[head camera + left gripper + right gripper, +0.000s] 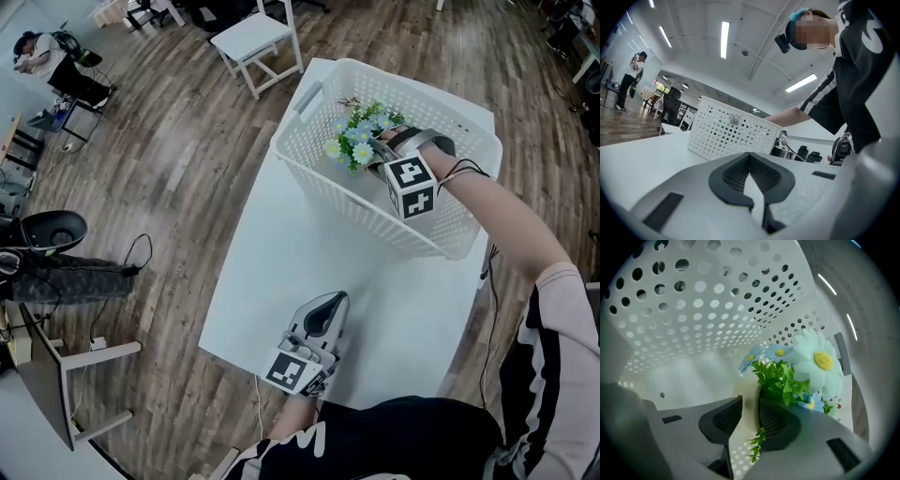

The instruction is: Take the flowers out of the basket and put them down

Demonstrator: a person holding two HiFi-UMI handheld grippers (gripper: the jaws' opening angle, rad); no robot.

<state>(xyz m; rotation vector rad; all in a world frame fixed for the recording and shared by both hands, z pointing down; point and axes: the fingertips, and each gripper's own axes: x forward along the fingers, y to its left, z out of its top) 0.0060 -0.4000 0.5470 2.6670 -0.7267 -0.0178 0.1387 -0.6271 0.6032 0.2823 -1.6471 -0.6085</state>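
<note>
Left gripper [330,307] idles clenched, empty, on the table [281,281]; right gripper [750,401], jaws spread around the flowers [806,366], should clamp them low, then lift straight up.

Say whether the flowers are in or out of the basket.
In: the flowers lie between the perforated white walls of the basket.

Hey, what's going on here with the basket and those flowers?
A person is working with a gripper in each hand. The right gripper is down inside the white basket on the table. Its fingers are apart with the wrapped stem of the flowers between them, not clamped as far as I can see. The flowers are not out of the basket yet. The left gripper is shut and empty, low over the table near the person.
</note>
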